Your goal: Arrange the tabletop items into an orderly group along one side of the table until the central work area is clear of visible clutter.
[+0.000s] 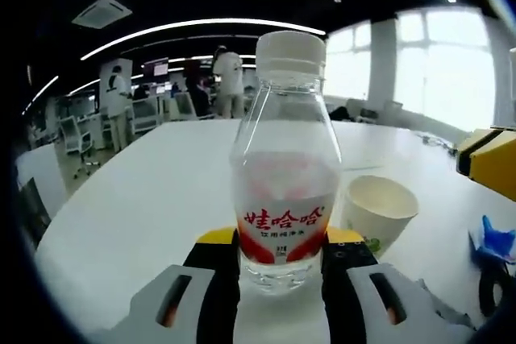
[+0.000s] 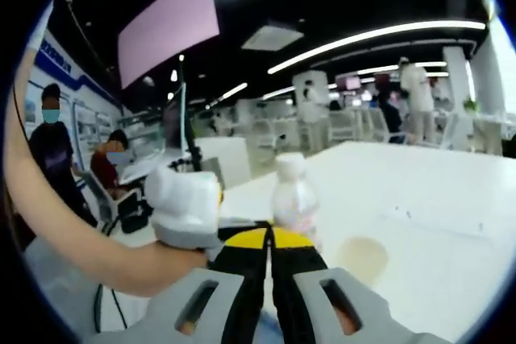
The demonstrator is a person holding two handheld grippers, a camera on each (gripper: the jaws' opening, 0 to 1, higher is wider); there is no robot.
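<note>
In the left gripper view the left claw (image 1: pixel 280 275) pinches a bottle (image 1: pixel 282 175) near its base, one jaw against each side, so it is spread just to the bottle's width. The bottle stands upright on the white table (image 1: pixel 137 199); it is clear plastic with a white cap (image 1: pixel 291 54), a pale label with red characters, and some water at the bottom. Just beside it, on its right, sits a paper cup (image 1: pixel 377 209), open and upright. Further right lies a blue item (image 1: pixel 496 241), and the right claw's yellow edge (image 1: pixel 492 159) enters above it. In the right gripper view the right claw (image 2: pixel 268 279) has its jaws pressed together, holding nothing; the bottle (image 2: pixel 293 195) and cup (image 2: pixel 363 257) stand beyond it, with a hand (image 2: pixel 165 259) at the left.
</note>
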